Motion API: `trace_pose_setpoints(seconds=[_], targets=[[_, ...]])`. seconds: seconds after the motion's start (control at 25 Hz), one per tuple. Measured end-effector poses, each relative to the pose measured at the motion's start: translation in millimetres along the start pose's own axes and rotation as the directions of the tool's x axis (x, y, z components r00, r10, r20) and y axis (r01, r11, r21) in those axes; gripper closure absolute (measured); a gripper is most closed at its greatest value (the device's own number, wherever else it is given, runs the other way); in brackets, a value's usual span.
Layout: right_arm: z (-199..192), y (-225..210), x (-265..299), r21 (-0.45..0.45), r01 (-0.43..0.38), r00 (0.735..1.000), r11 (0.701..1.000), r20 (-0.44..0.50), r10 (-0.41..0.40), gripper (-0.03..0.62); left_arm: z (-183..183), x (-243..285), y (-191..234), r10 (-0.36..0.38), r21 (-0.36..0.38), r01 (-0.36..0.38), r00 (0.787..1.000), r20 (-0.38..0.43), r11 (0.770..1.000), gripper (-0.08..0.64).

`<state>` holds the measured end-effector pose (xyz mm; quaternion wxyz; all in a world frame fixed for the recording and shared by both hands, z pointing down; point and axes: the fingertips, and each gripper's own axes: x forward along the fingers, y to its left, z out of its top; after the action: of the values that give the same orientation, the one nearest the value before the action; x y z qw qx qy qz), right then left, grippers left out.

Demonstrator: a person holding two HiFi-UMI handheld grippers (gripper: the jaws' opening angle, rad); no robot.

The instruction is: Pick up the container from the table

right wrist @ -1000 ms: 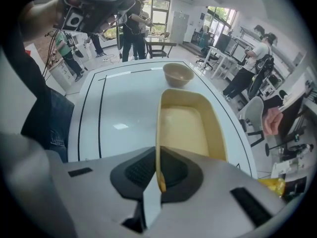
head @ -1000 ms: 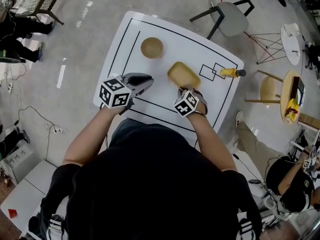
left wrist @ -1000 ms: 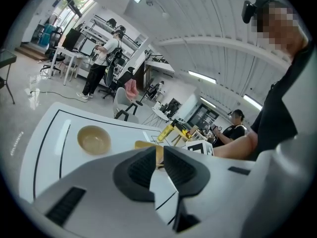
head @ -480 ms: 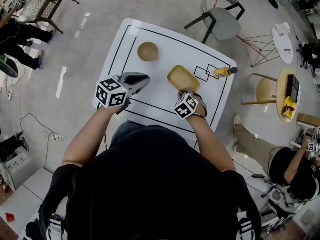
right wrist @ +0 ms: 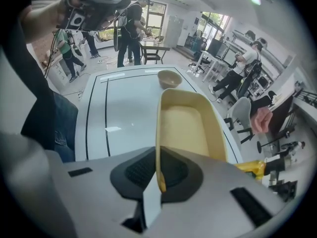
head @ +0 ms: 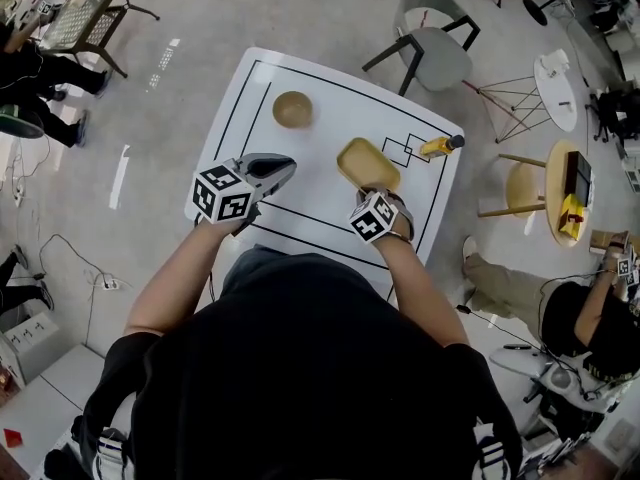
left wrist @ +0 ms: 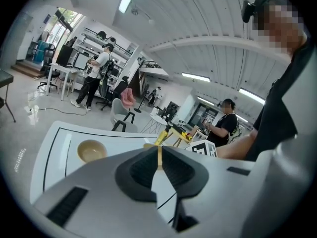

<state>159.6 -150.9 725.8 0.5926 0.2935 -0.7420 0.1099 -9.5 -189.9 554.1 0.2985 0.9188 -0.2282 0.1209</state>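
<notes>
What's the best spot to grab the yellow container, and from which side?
Probably its thin rim at the near end, coming steeply down from the person's side. The container is shallow and open-topped, so one jaw fits inside the wall and one outside. The right gripper is shut there.

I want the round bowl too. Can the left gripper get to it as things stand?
Probably yes: the left gripper is empty, jaws together, with only bare table between it and the bowl. It must open first.
</notes>
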Motion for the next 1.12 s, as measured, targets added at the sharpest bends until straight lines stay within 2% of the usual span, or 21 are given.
trace_pose_setpoints(seconds=[1.12], targets=[[-34,22,-37,0.021,0.034,0.999,0.999,0.001,-0.034,0.577,-22,-19,-47,-0.014,0.013,0.014,1.0,0.0,1.0,0.531]])
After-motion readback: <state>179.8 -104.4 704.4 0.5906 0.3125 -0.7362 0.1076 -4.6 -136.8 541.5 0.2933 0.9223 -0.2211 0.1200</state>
